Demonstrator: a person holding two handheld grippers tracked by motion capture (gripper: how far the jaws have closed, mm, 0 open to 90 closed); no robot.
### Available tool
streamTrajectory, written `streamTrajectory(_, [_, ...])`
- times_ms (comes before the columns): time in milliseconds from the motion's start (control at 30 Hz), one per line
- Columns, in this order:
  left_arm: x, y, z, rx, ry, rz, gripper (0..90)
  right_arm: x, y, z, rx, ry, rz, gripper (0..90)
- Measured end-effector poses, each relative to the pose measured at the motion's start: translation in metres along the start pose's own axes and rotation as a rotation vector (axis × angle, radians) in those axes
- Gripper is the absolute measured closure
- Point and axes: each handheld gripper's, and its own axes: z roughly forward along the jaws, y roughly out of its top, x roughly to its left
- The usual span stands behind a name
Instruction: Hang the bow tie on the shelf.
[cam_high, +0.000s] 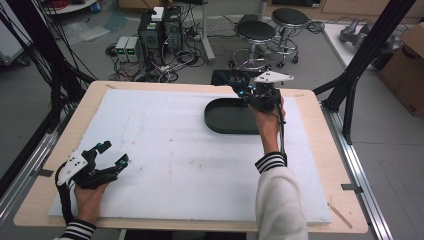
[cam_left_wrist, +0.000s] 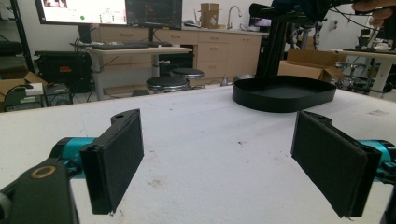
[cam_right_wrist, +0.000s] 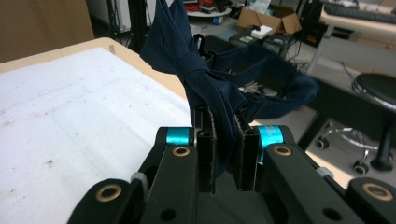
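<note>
High view, item by item, all places given relative to the shallow black oval plastic tray (cam_high: 227, 117).

Item 1: dark navy blue cloth garment (cam_right_wrist: 196, 79). Held up in the air at the tray's far right rim, bunched, its loose end hanging past the far edge of the bench (cam_high: 170, 150). Not in the tray; not touching the white foam sheet (cam_high: 165, 165) that covers the bench.

Item 2: right claw (cam_right_wrist: 227, 154). Above the tray's far right rim, clamped on a fold of the garment; the right gripper view shows the two pads pressed close with navy fabric pinched between them.

Item 3: left claw (cam_high: 111, 155). Well apart from the tray, at the near left of the bench, jaws spread wide and holding nothing. Left gripper view shows both black pads (cam_left_wrist: 116, 158) standing apart with bare foam between them and the tray in the distance.

Item 4: tray. On the foam sheet at the far right of the bench, nothing inside.

Status, as judged: the garment is picked up and carried to the tray; lowering it inside and releasing it look to be what is left. The left claw has no part in the hold at present.
</note>
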Motion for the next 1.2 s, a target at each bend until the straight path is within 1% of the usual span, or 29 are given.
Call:
streamTrajectory(67, [0.000, 0.000, 0.000, 0.000, 0.000, -0.001, 17.2, -0.001, -0.003, 0.001, 0.018, 0.005, 0.016, 82.4])
streamTrajectory(133, [0.000, 0.000, 0.000, 0.000, 0.000, 0.000, 17.2, -0.003, -0.006, 0.002, 0.031, 0.007, 0.018, 82.4])
streamTrajectory(300, [0.000, 0.000, 0.000, -0.002, 0.001, 0.001, 17.2, -0.005, -0.014, 0.004, 0.058, 0.014, 0.044, 82.3])
streamTrajectory(367, [0.000, 0.000, 0.000, -0.002, 0.001, 0.000, 17.2, -0.006, -0.016, 0.004, 0.061, 0.013, 0.039, 82.3])
streamTrajectory(533, [0.000, 0.000, 0.000, -0.002, 0.001, 0.001, 17.2, -0.008, -0.021, 0.006, 0.074, 0.015, 0.058, 82.2])
streamTrajectory(700, [0.000, 0.000, 0.000, -0.002, 0.001, 0.002, 17.2, -0.009, -0.023, 0.011, 0.082, 0.021, 0.059, 82.1])
streamTrajectory(800, [0.000, 0.000, 0.000, -0.003, 0.000, 0.002, 17.2, -0.009, -0.026, 0.015, 0.099, 0.027, 0.072, 82.0])
streamTrajectory(867, [0.000, 0.000, 0.000, -0.003, 0.000, 0.001, 17.2, -0.010, -0.029, 0.018, 0.111, 0.022, 0.071, 81.9])
streamTrajectory(967, [0.000, 0.000, 0.000, -0.006, -0.001, 0.001, 17.2, -0.012, -0.037, 0.021, 0.131, 0.019, 0.085, 81.3])
streamTrajectory(1033, [0.000, 0.000, 0.000, -0.005, -0.001, 0.001, 17.2, -0.013, -0.043, 0.022, 0.133, 0.018, 0.098, 81.1])
streamTrajectory(1167, [0.000, 0.000, 0.000, -0.005, -0.001, 0.001, 17.2, -0.015, -0.051, 0.026, 0.150, 0.017, 0.108, 80.5])
streamTrajectory(1200, [0.000, 0.000, 0.000, -0.005, 0.000, 0.002, 17.2, -0.015, -0.052, 0.027, 0.159, 0.021, 0.117, 80.5])
